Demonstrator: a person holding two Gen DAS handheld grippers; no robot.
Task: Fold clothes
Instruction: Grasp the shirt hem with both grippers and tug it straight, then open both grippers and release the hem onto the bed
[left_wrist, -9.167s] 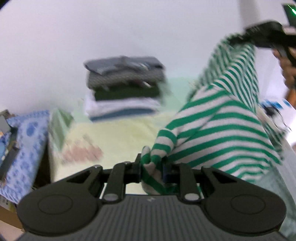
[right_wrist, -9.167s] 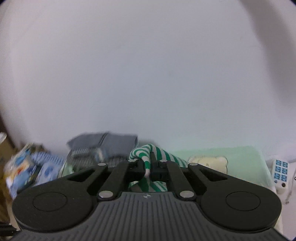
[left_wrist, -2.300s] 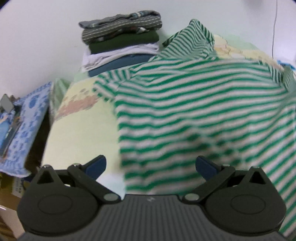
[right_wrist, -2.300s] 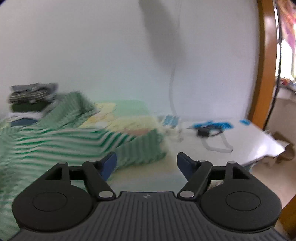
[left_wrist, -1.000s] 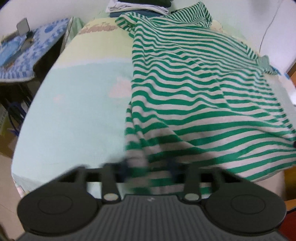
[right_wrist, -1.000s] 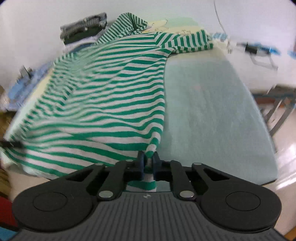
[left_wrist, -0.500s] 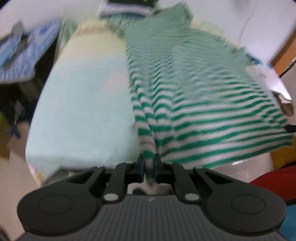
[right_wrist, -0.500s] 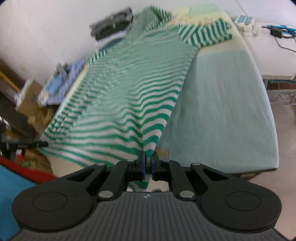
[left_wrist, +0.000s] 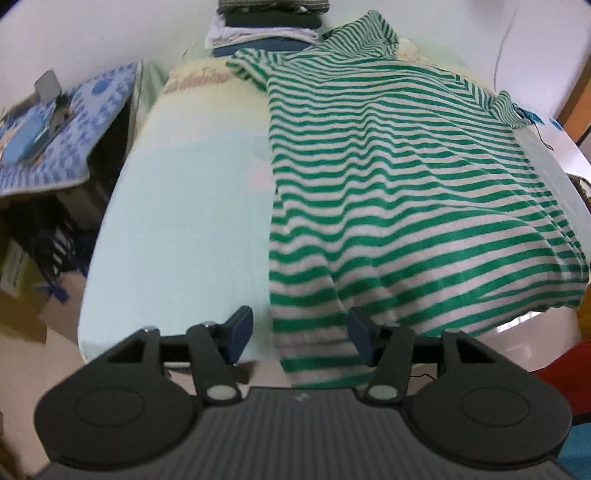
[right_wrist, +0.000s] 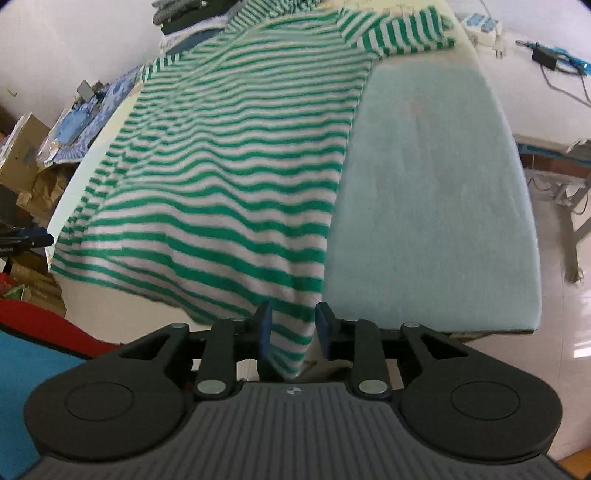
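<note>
A green-and-white striped shirt (left_wrist: 388, 177) (right_wrist: 229, 155) lies spread flat on the pale green padded table (left_wrist: 184, 192), collar far, hem hanging over the near edge. My left gripper (left_wrist: 300, 334) is open at the hem's left corner, and the cloth hangs loose between its blue pads (left_wrist: 242, 328). My right gripper (right_wrist: 293, 326) is open at the hem's right corner, its pads (right_wrist: 264, 325) standing apart either side of the drooping cloth. The left gripper's tip (right_wrist: 26, 238) shows at the left edge of the right wrist view.
A stack of folded clothes (left_wrist: 269, 22) sits at the table's far end beside the collar. A blue-patterned cloth with clutter (left_wrist: 55, 122) covers a side table on the left. A white table with cables (right_wrist: 546, 62) stands right. Cardboard boxes (right_wrist: 22, 155) sit on the floor.
Both grippers were shut on the hem corners half a second ago and have opened. The shirt has settled flat on the table with its hem draped over the near edge.
</note>
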